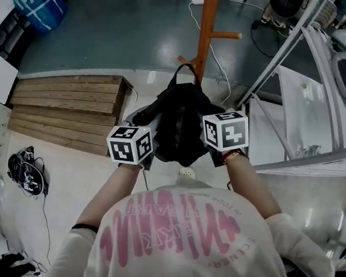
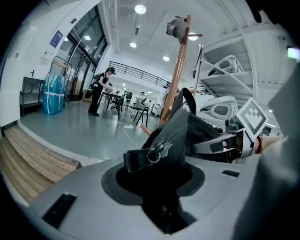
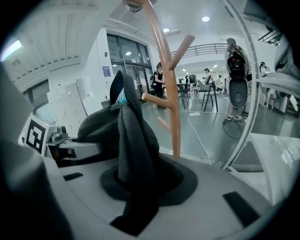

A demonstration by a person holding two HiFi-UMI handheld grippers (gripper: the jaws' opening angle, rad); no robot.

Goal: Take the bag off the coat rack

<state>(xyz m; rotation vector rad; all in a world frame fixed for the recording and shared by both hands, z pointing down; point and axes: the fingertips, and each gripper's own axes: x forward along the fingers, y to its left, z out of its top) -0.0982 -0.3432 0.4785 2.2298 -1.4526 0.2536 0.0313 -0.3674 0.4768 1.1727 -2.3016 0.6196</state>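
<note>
A black bag (image 1: 177,122) is held up in front of the orange wooden coat rack (image 1: 206,28). My left gripper (image 1: 137,139) is shut on its left side; in the left gripper view, dark fabric with a zipper pull (image 2: 154,152) fills the jaws. On the bag's right side, my right gripper (image 1: 218,133) is shut on a fold of black fabric (image 3: 133,150). The bag's handle loop (image 1: 186,69) stands upright right beside a low peg (image 3: 157,99) of the rack (image 3: 165,79). Whether the loop is clear of that peg I cannot tell.
Wooden steps (image 1: 66,109) lie on the floor to the left. A white metal shelf frame (image 1: 290,55) stands close on the right. A white cable (image 1: 219,66) runs past the rack's foot. A blue bag (image 1: 40,0) sits at the far left, and people stand in the background.
</note>
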